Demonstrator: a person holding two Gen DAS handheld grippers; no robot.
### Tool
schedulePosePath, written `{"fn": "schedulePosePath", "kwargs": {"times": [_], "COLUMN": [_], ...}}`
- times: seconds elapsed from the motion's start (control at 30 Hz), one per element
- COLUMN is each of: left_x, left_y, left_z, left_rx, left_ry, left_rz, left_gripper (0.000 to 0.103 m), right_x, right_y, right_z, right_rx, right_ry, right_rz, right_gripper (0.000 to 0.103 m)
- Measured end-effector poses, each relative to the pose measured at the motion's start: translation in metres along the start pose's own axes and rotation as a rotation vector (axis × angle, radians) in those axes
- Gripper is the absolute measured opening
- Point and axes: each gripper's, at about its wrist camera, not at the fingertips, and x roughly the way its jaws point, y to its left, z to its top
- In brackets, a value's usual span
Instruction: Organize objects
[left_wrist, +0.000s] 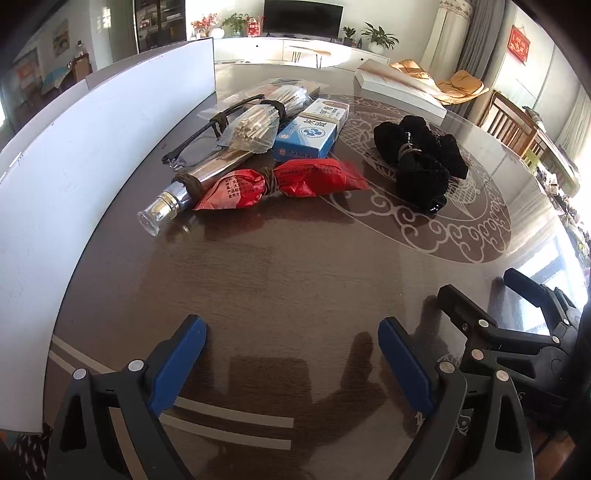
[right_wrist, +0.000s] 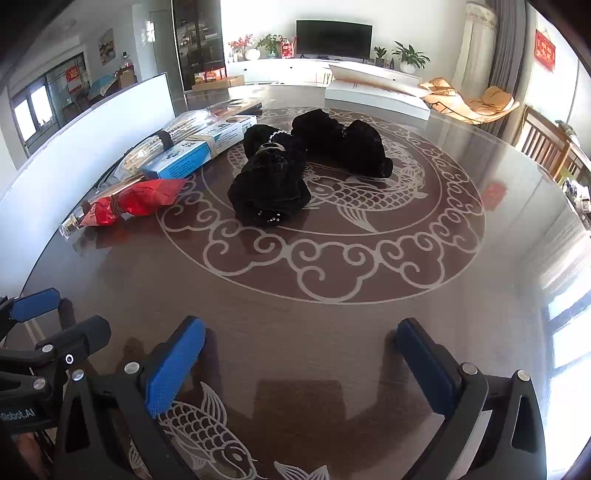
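Both the left hand-held gripper (left_wrist: 291, 363) and the right hand-held gripper (right_wrist: 301, 363) hang open and empty over the bench's (left_wrist: 295, 266) near edge. The black cloth bundles (right_wrist: 269, 184) look soft and light, best pinched at the tie; the bottle (left_wrist: 177, 199) looks slippery and may roll.

- One red packet (left_wrist: 284, 181), tied at its middle.
- One blue-and-white box (left_wrist: 312, 133).
- One silver bottle (left_wrist: 184, 192) with a clear cap.
- One bundle of pale sticks (left_wrist: 258, 122) in clear wrap.
- One pair of black glasses (left_wrist: 207, 134).
- Two black fabric bundles: one (right_wrist: 269, 181) nearer, one (right_wrist: 343, 144) farther.
- One white box (left_wrist: 399, 88) at the far edge of the tabletop (left_wrist: 295, 280).
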Motion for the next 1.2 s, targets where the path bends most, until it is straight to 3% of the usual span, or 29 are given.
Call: {"fn": "schedulePosePath", "kwargs": {"times": [0.1, 0.3, 0.5, 1.2], "left_x": [0.003, 0.004, 0.006, 0.005], "left_y": [-0.002, 0.001, 0.013, 0.014], "left_z": [-0.001, -0.001, -0.002, -0.003], "left_rx": [0.009, -0.004, -0.067, -0.073], "left_ry": [0.013, 0.013, 0.015, 0.013], "left_rz": [0.026, 0.048, 0.126, 0.13], "left_gripper": [0.103, 0.103, 0.103, 0.103], "right_x": [0.001, 0.002, 0.002, 0.003], "right_y": [0.0, 0.0, 0.0, 0.0], "right_z": [0.001, 0.001, 0.001, 0.002], "right_rx": [0.004, 0.003, 0.003, 0.004], "right_ry": [0.0, 0.0, 0.0, -0.002], "right_rz": [-0.001, -0.001, -0.002, -0.001], "right_gripper": [0.103, 0.103, 0.103, 0.103]}}
